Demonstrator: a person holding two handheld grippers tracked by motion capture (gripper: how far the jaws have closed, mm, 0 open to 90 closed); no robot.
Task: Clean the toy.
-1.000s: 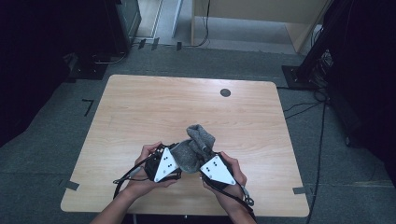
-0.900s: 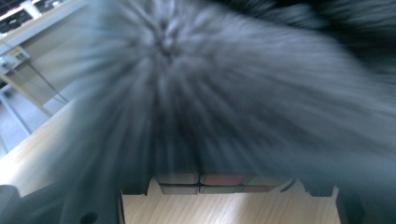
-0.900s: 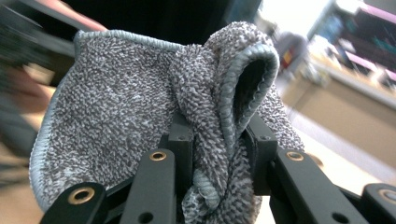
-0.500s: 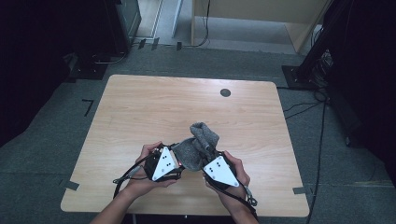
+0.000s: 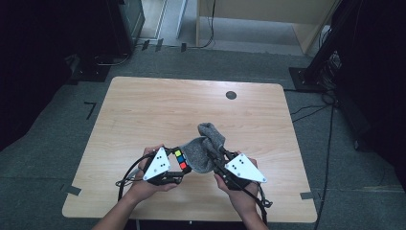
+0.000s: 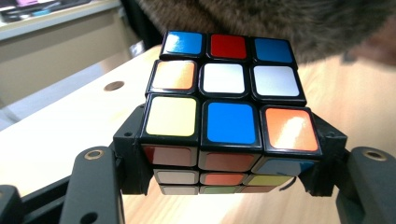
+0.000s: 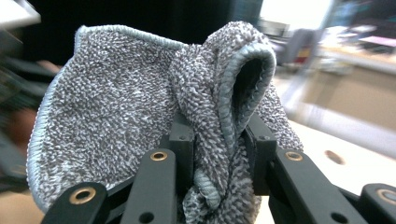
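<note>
1. The left gripper sits at the near middle of the wooden table, its jaws clenched on a puzzle cube.
2. In the left gripper view the puzzle cube is clamped by its 2 side faces between the black jaws and lifted clear of the tabletop; its upper face shows 9 stickers in blue, red, orange, white and yellow.
3. The right gripper is just right of the left one, its jaws grasping a grey cloth.
4. In the right gripper view the grey cloth is bunched between the 2 jaws, 1 hemmed fold looping above them and a wider flap spreading to the left.
5. In the high view the cloth rises between the 2 grippers and lies against the cube's right side; its top corner points toward the far edge.
6. A small dark round disc lies at the far right of the table, well apart from both hands.
</note>
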